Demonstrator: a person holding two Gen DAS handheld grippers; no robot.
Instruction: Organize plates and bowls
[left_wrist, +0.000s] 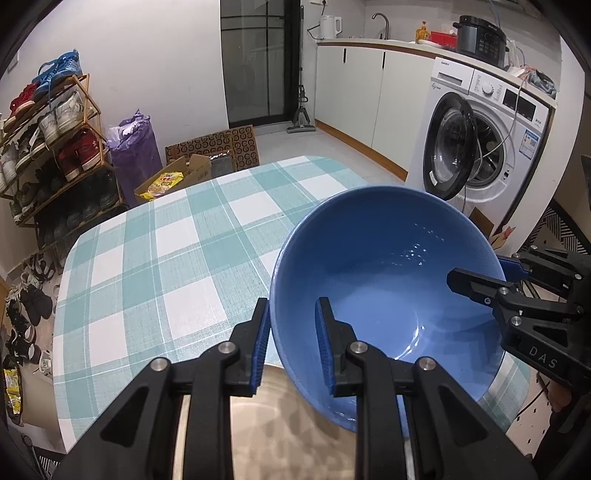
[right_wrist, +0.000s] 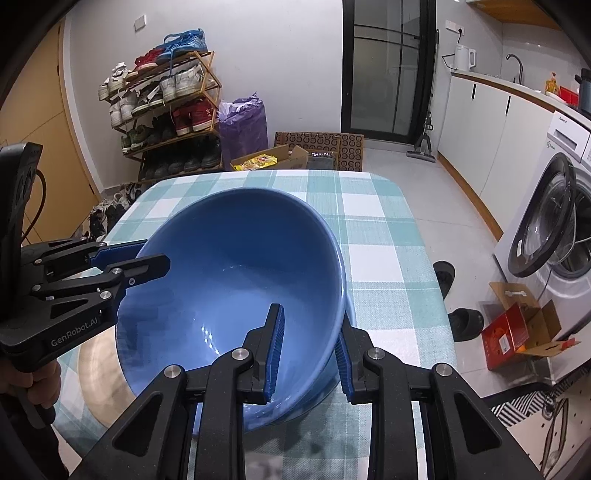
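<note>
A large blue bowl (left_wrist: 388, 280) is held between both grippers over the near end of the checked table (left_wrist: 155, 266). My left gripper (left_wrist: 291, 349) is shut on the bowl's left rim, one finger inside and one outside. My right gripper (right_wrist: 310, 360) is shut on the bowl's (right_wrist: 236, 273) right rim the same way. Each gripper shows in the other's view, the right one (left_wrist: 480, 284) and the left one (right_wrist: 129, 264) at opposite rims. A shiny metal plate or bowl (left_wrist: 295, 424) lies under the blue bowl, partly hidden; it also shows in the right wrist view (right_wrist: 99, 373).
The teal and white checked cloth (right_wrist: 384, 236) covers the table beyond the bowl. A washing machine (left_wrist: 480, 140) with its door open stands to the right. A shoe rack (left_wrist: 55, 147), a purple bag and cardboard boxes (left_wrist: 192, 173) stand on the floor beyond the table.
</note>
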